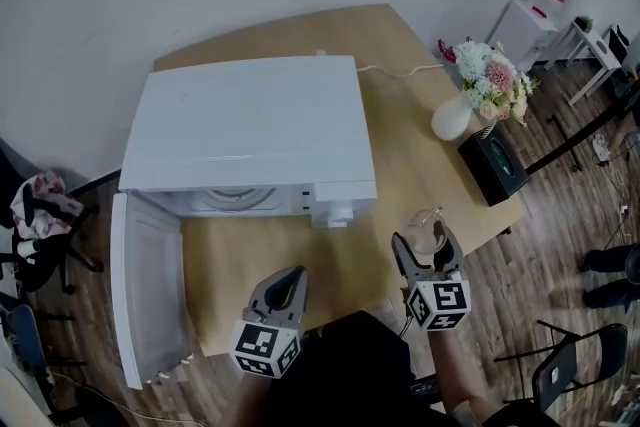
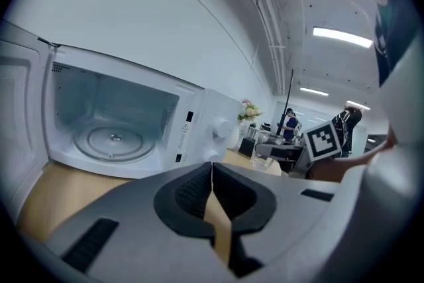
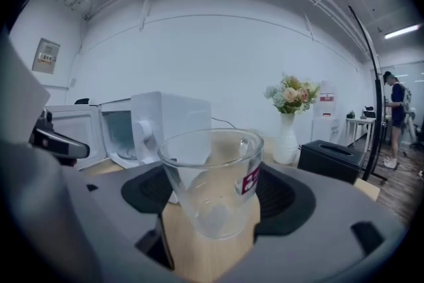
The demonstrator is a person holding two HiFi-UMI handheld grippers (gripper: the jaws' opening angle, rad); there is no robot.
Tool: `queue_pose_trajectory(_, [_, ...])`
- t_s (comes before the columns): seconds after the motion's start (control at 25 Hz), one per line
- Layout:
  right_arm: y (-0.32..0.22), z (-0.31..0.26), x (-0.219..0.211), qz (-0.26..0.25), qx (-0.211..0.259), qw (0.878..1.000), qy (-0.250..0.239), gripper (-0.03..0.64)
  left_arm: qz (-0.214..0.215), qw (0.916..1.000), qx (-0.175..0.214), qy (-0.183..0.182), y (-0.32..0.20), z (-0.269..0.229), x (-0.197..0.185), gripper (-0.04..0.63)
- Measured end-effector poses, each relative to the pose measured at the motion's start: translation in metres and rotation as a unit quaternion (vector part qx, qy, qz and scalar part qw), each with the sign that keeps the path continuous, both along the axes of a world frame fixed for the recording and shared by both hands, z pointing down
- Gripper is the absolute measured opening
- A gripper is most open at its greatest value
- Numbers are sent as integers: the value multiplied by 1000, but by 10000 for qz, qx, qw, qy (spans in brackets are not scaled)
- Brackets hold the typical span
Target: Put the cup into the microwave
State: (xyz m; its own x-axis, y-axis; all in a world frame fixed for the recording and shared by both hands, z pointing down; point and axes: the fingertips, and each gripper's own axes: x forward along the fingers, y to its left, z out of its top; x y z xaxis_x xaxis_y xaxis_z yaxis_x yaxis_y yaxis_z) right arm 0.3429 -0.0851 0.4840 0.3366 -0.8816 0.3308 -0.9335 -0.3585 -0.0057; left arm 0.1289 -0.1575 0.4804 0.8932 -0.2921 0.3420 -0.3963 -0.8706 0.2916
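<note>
Microwave (image 1: 250,135) sits on table (image 1: 300,255). Its door (image 1: 148,285) is swung fully open on the hinge side, so the cavity and turntable (image 2: 114,140) are exposed and nothing blocks the way in.

Right gripper (image 1: 427,245): jaws clamped on the cup (image 3: 211,175), one pad on each side of the glass wall. Cup is held in front of the microwave, out past its knob end and not yet in line with the opening. It looks clear of the table, though no view shows its base.

Left gripper (image 1: 283,287): jaws pressed together, nothing between them. It hangs in front of the microwave, facing the cavity. Likely just parked, since the door needs no more work.

Cup is upright, mouth up, long axis vertical. Side grip probably keeps it level and the base free for setting down. Red label faces away from the microwave. Appears empty.
</note>
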Motion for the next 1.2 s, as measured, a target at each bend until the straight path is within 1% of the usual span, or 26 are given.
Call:
queue_pose_trajectory(0.36, [-11, -19, -65, -729, 34, 9971, -229, 341, -439, 9989, 4, 138, -21, 1, -30, 6])
queue_pose_trajectory(0.48, [-15, -20, -87, -967, 27, 9946, -367, 341, -585, 9982, 59, 134, -26, 1, -43, 6])
queue_pose_trajectory(0.6, [-21, -21, -109, -1214, -9, 9918, -401, 341, -725, 9972, 132, 121, -30, 1, -56, 6])
queue_pose_trajectory(0.72, [-28, -22, -132, -1483, -4, 9880, -425, 341, -857, 9961, 136, 126, -32, 2, -69, 6])
queue_pose_trajectory(0.88, [-40, -25, -161, -1847, 28, 9820, -402, 341, -1020, 9946, 208, 27, -35, 4, -86, 6])
queue_pose_trajectory(1.2, [-71, -27, -209, -2530, 116, 9662, -485, 341, -1439, 9893, 217, -61, -38, 8, -119, 6])
